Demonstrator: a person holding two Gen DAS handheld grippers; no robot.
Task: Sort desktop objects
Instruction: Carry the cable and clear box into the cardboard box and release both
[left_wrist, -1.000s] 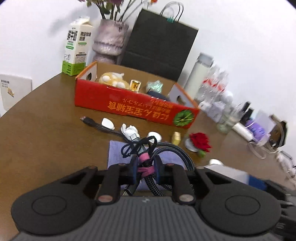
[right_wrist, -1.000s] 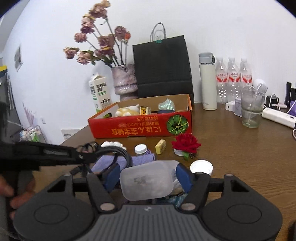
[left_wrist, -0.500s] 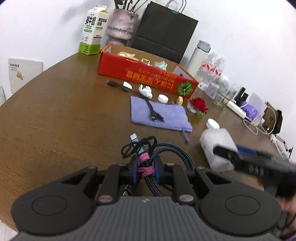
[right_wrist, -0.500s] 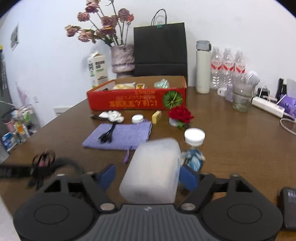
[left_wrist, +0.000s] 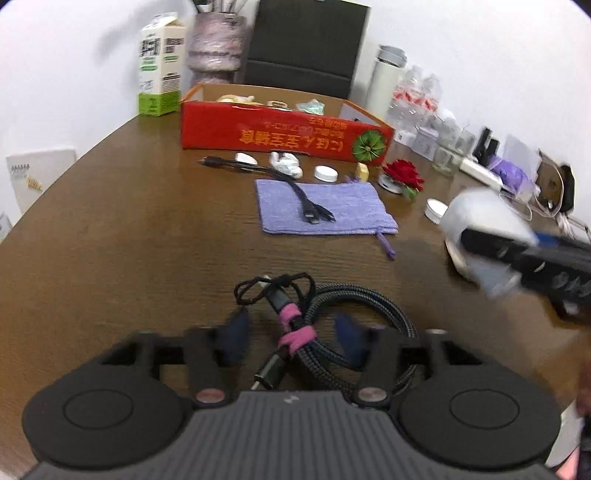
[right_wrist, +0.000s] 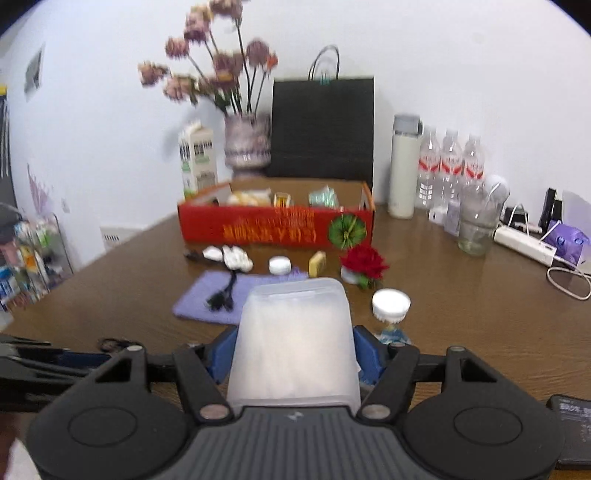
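Note:
A coiled braided cable bundle (left_wrist: 295, 325) with a pink tie lies on the brown table (left_wrist: 122, 236) between the blue pads of my left gripper (left_wrist: 293, 332). Its jaws are opening and the pads stand clear of the bundle. My right gripper (right_wrist: 293, 354) has a translucent white plastic box (right_wrist: 295, 332) between its blue pads; the jaws are closing and the pads press on the box's sides. In the left wrist view, that box (left_wrist: 476, 221) and the right gripper (left_wrist: 524, 254) show blurred at the right. The left gripper's fingers (right_wrist: 55, 362) cross the lower left of the right wrist view.
A red cardboard box (right_wrist: 277, 229) with several items stands mid-table. In front lie a purple cloth (left_wrist: 325, 206) under a black cable (left_wrist: 303, 199), white caps, a red rose (right_wrist: 364, 260) and a white lid (right_wrist: 390, 302). Vase, black bag, flask, bottles and glass line the back.
The left jaws have parted from the cable bundle, which now rests on the near table. The right jaws spread around the plastic box and have drawn in against its sides again.

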